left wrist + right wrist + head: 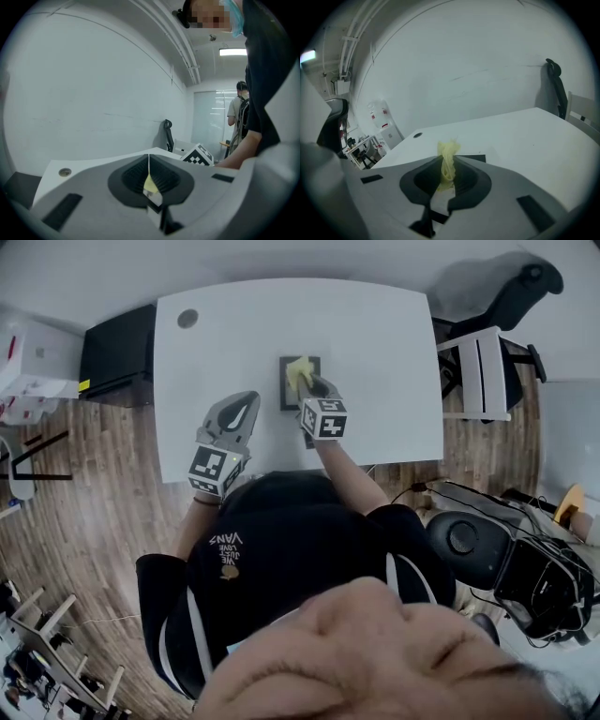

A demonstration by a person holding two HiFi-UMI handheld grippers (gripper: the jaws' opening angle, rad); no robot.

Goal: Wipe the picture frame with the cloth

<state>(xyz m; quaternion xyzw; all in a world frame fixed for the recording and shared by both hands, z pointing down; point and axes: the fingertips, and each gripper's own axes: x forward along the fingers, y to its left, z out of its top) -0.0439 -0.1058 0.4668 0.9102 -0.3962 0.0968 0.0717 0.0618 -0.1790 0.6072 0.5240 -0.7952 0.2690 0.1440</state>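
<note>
A small dark picture frame [287, 392] lies flat near the middle of the white table [375, 343]. A yellow cloth [300, 369] rests on it. My right gripper [314, 386] is over the frame, shut on the bunched cloth [448, 157], which sticks up between its jaws. Just beyond the right gripper [449, 164], a dark edge of the frame [476, 158] shows. My left gripper [246, 402] hovers over bare table to the left of the frame. The left gripper [149, 158] has its jaws closed together, with only a small yellowish sliver showing at the seam.
A round cable hole [187, 319] sits at the table's far left corner. A black cabinet [117, 348] stands left of the table, and an office chair [497, 343] to its right. Cables and gear [525, 568] lie on the wooden floor.
</note>
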